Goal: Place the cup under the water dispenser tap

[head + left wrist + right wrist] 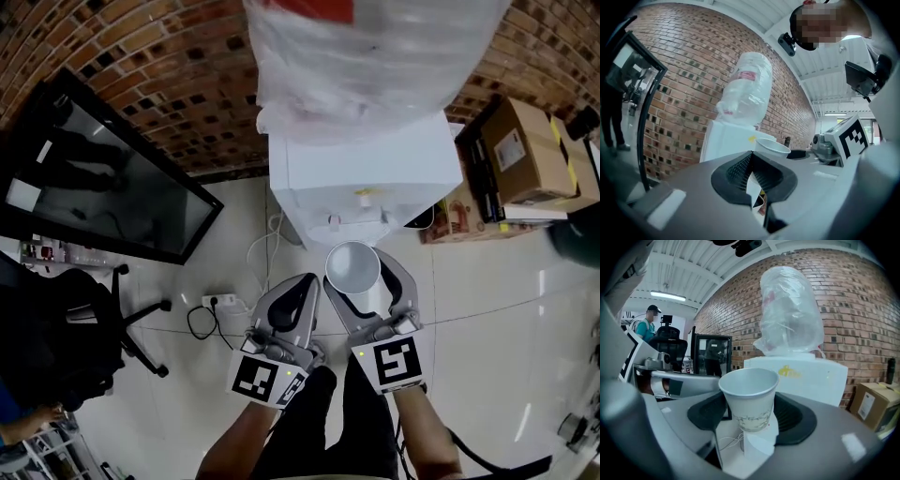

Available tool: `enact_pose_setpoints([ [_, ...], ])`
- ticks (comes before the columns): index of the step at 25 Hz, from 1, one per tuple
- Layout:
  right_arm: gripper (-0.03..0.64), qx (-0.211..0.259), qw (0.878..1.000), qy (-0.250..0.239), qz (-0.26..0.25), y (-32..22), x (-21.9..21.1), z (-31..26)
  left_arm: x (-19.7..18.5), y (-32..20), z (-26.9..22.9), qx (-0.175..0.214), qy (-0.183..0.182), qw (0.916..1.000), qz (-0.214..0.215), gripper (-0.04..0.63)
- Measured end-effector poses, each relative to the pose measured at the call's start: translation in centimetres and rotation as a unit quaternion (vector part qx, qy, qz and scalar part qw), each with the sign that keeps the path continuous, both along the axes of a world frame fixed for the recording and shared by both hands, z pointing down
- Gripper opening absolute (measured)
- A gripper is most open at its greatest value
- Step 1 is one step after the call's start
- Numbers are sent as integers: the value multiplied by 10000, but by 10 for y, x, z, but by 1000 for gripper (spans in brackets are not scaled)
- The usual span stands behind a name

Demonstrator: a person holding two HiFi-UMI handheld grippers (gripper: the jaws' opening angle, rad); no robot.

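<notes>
**Cup held short of the tap**

The right gripper point(362, 281) clasped the cup point(352, 265) upright between wide-set jaws, just in front of the dispenser point(366, 169). The left gripper point(305, 283), jaws together, was empty. The next move would probably call for easing the cup level under the tap point(363, 198).

The glossy pale tiled floor point(487, 309) runs up to a brick wall point(169, 75). The white water dispenser point(375, 173) stands on it against that wall. Near the dispenser's base, to the left, lies a white power strip point(223, 302) with a black cable point(199, 323) looped beside it. A black office chair point(84, 328) stands farther left. Cardboard boxes point(525, 150) sit along the wall at the right.
</notes>
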State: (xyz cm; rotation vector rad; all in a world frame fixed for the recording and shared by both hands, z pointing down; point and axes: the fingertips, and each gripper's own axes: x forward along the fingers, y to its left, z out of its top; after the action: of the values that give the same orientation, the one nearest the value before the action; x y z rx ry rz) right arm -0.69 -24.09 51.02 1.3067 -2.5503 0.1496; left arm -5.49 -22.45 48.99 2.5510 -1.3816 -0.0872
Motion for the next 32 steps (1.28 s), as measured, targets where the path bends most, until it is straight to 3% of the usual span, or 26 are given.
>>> enact_pose_setpoints([
  [11,322,-513,9985,-130,159,-11,-5,120,-2,-14,84,-211,40,9998,-39,-8],
  [17,322,-468,9988,-42,134,-40,-13,175,0,-24,125,-473,150,9986,-167,-8],
  [32,324,-490,9981,54,375,-98,-19,261,-6,-14,164,-798,141,9967,79,-8],
])
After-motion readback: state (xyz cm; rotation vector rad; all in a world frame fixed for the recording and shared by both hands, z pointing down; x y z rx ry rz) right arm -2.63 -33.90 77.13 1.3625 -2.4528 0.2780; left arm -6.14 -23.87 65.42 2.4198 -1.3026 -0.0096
